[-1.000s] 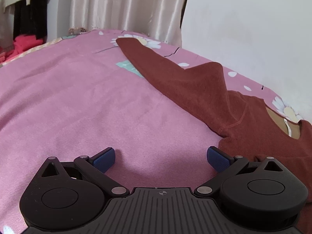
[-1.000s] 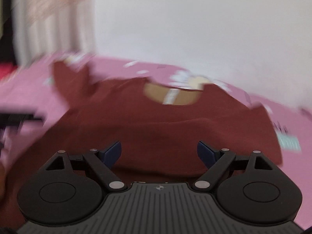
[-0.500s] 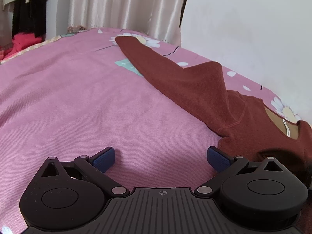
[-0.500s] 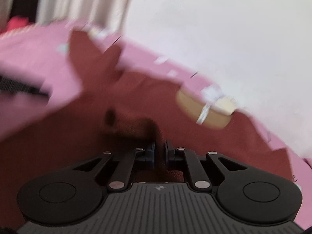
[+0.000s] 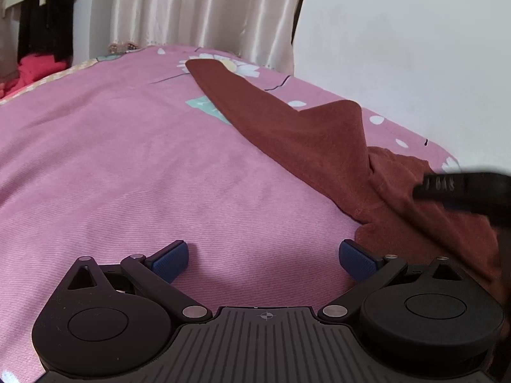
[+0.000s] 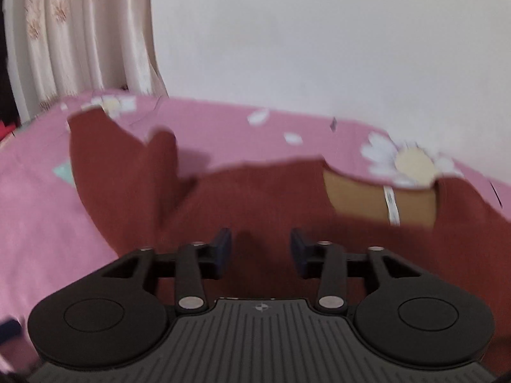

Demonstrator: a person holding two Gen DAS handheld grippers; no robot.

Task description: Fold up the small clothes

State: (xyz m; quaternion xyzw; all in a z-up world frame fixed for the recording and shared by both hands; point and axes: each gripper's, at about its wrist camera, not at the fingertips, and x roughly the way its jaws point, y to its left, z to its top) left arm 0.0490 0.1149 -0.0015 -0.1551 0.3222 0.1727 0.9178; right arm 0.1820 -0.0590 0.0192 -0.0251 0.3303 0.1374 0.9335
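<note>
In the left wrist view, the left gripper (image 5: pixel 263 257) has its blue-padded fingers (image 5: pixel 169 260) spread wide over the bare pink bedspread (image 5: pixel 127 159), nothing between them. The rust-brown sweater (image 5: pixel 303 137) lies ahead and to the right of the fingers, one long sleeve stretched toward a satin curtain (image 5: pixel 198 9); the blurred black body of the right gripper (image 5: pixel 466 188) hovers over it. The right wrist view, blurred, alone shows the tan collar lining (image 6: pixel 380 198) with a white tag. Here the right gripper (image 6: pixel 260 249) is parted with nothing held, the fuzzy knit beneath and beyond its fingers, a white wall (image 6: pixel 319 32) behind.
</note>
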